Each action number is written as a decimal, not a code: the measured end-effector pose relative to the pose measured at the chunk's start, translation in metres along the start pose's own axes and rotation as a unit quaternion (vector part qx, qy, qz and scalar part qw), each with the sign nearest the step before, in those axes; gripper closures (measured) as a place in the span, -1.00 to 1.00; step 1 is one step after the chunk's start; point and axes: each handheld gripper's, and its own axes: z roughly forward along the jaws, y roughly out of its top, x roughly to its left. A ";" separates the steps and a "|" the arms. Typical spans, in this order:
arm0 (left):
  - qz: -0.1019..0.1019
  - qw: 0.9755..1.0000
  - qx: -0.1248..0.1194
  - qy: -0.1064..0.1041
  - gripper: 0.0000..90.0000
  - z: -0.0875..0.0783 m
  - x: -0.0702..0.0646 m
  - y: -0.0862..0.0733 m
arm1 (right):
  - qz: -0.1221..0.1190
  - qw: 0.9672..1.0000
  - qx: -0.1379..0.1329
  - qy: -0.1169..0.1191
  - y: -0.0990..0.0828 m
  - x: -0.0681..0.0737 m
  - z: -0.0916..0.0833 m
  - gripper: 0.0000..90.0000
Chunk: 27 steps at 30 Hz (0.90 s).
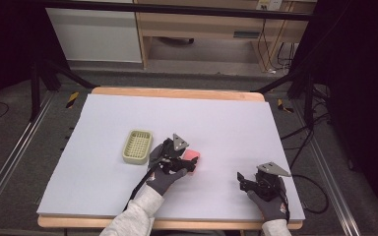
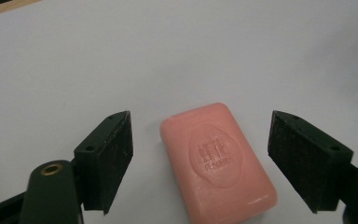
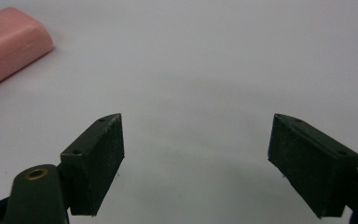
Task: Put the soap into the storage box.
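A pink bar of soap (image 2: 218,161) lies flat on the white table top, with stamped lettering on its upper face. My left gripper (image 2: 200,163) is open, one jaw on each side of the soap, neither touching it. From above, the soap (image 1: 192,155) peeks out just right of the left gripper (image 1: 179,160) near the table's middle. My right gripper (image 3: 196,163) is open over bare table with nothing between its jaws, and the soap (image 3: 9,44) lies at that view's upper left. The right gripper (image 1: 241,181) rests near the front right of the table.
A pale green slotted soap dish (image 1: 138,146) sits on the table just left of the left gripper. The white table top (image 1: 128,113) has a wooden rim. Dark frame posts and cables stand beyond the table's sides.
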 end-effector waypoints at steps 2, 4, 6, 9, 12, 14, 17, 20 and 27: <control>-0.001 1.000 0.002 0.000 -0.52 0.003 -0.001 0.000 | -0.002 1.000 0.000 -0.001 0.000 0.000 0.000 -0.59; 0.000 1.000 0.005 0.000 -0.52 0.004 -0.001 -0.001 | -0.002 1.000 0.000 0.000 0.000 0.000 0.000 -0.59; 0.001 1.000 0.005 0.001 -0.52 0.006 -0.003 -0.001 | -0.002 1.000 0.000 -0.001 0.000 0.000 0.000 -0.59; 0.006 1.000 0.011 0.002 -0.52 0.009 -0.004 -0.001 | 0.002 1.000 0.000 0.002 0.000 0.000 0.000 -0.59; 0.005 1.000 0.013 0.002 -0.52 0.012 -0.004 -0.001 | 0.001 1.000 0.000 0.002 0.000 0.000 0.000 -0.59; 0.002 1.000 0.015 0.002 -0.52 0.014 -0.005 -0.001 | 0.003 1.000 0.000 0.002 0.000 0.000 0.000 -0.59; 0.000 1.000 0.020 0.002 -0.52 0.019 -0.004 -0.002 | -0.001 1.000 0.000 0.001 0.000 0.000 0.001 -0.59; 0.002 1.000 0.024 0.004 -0.52 0.020 -0.005 -0.003 | -0.002 1.000 0.000 0.000 0.000 0.000 0.001 -0.59; 0.004 0.999 0.037 0.003 -0.52 0.028 -0.005 -0.005 | -0.001 1.000 0.001 0.001 0.000 0.000 0.001 -0.58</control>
